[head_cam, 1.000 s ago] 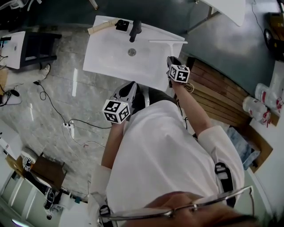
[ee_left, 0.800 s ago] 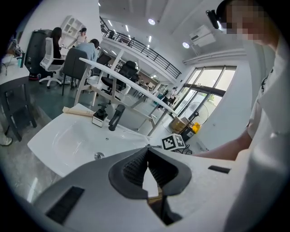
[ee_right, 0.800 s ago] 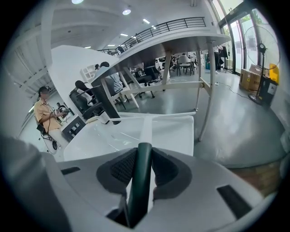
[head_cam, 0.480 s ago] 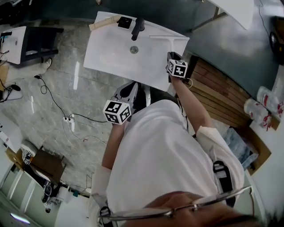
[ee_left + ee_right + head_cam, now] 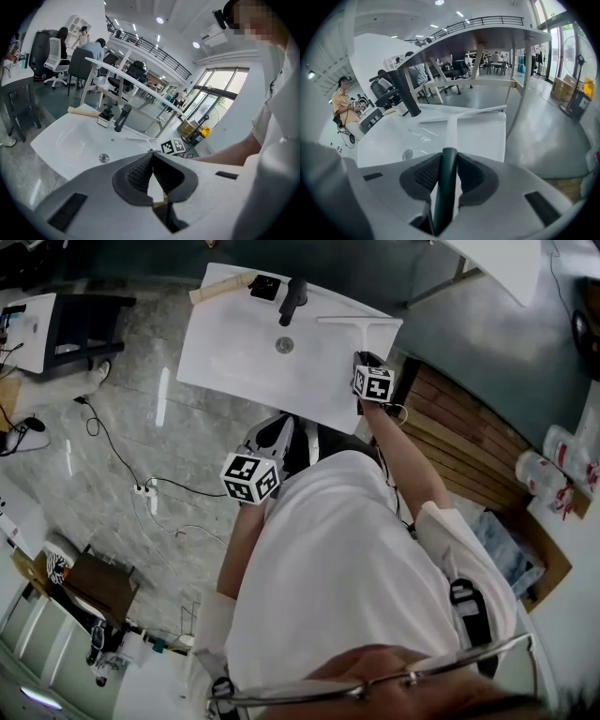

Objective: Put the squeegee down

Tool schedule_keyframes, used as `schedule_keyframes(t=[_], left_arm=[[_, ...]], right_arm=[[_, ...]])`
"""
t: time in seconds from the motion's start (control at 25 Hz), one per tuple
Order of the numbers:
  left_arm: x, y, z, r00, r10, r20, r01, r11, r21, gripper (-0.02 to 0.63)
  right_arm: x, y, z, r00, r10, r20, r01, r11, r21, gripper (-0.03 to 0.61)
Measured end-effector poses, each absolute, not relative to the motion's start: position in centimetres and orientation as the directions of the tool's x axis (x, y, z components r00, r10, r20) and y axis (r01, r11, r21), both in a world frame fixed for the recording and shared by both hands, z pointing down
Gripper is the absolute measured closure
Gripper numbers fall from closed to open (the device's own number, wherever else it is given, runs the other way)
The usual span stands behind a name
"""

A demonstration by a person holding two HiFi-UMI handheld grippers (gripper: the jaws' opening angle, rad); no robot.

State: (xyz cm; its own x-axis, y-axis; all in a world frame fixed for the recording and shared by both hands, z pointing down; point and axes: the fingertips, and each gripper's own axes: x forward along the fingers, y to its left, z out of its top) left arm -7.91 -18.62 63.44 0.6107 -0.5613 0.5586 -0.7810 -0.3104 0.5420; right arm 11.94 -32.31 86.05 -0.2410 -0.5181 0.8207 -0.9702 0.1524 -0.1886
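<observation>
Right tongs (image 5: 449,159) clamp the dark-green handle of the white T-shaped squeegee (image 5: 359,322), its blade at the upper-right rim of the white ceramic sink (image 5: 234,362). Left tongs (image 5: 152,161) are closed, empty. Released so near the edge, it could slide off.

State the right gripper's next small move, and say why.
Probably lower the squeegee slightly until it lies flat on the sink, then open the jaws. The right gripper is shut on its dark handle, and the blade is over the sink's far right rim. I cannot tell whether the blade touches.
</observation>
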Motion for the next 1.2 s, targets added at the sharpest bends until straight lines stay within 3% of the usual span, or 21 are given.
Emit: schedule_keyframes(t=[0.6, 0.84, 1.2], left_arm=[[-7.3, -18.8, 63.9, 0.616, -0.548, 0.566, -0.776, -0.298, 0.556, 0.609], [-6.8, -18.9, 64.0, 0.626, -0.543, 0.56, -0.768, -0.304, 0.564, 0.609], [-7.2, -19.2, 63.6, 0.625, -0.556, 0.548, -0.768, -0.312, 0.559, 0.609]], right_arm=[[11.8, -32.2, 87.2, -0.25, -0.501, 0.828, -0.967, 0.176, -0.185, 0.467], [11.6, -32.3, 87.0, -0.246, -0.497, 0.832, -0.965, 0.202, -0.165, 0.341], [10.9, -31.9, 85.8, -0.278, -0.498, 0.821, -0.953, 0.249, -0.172, 0.321]])
